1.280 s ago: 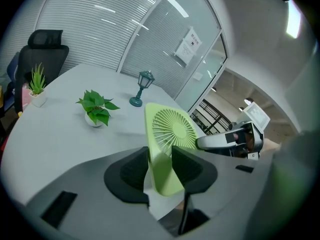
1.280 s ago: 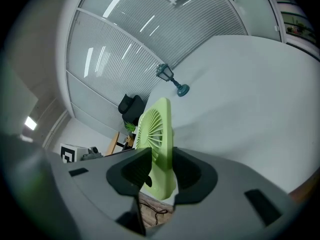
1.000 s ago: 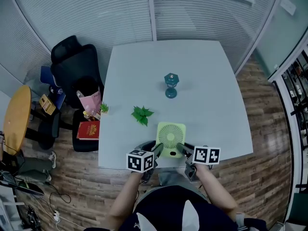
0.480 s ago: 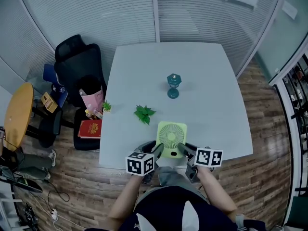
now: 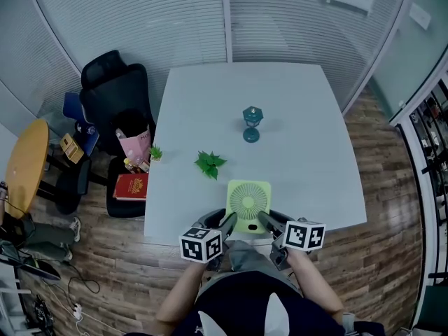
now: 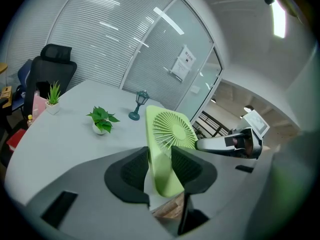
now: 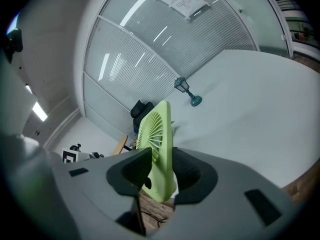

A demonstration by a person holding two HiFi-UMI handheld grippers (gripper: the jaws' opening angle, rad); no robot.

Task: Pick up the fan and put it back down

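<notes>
The light green square fan (image 5: 248, 203) stands upright over the white table's (image 5: 301, 117) front edge, held from both sides. My left gripper (image 5: 225, 222) is shut on its left lower edge, and my right gripper (image 5: 266, 220) is shut on its right lower edge. In the left gripper view the fan (image 6: 170, 134) sits pinched between the dark pads of the left gripper (image 6: 160, 166), with wooden floor showing under its bottom corner. The right gripper view shows the fan (image 7: 155, 134) edge-on in the right gripper (image 7: 159, 171), clear of the tabletop.
A teal lantern (image 5: 251, 124) stands mid-table and a small leafy plant (image 5: 208, 164) is just behind the fan. A tiny potted plant (image 5: 155, 152) sits at the table's left edge. A black office chair (image 5: 112, 96), a red book (image 5: 129, 186) and a round wooden table (image 5: 24, 166) are left.
Both grippers have risen a little toward the camera with the fan held between them; their marker cubes look larger and sit lower in the head view.
</notes>
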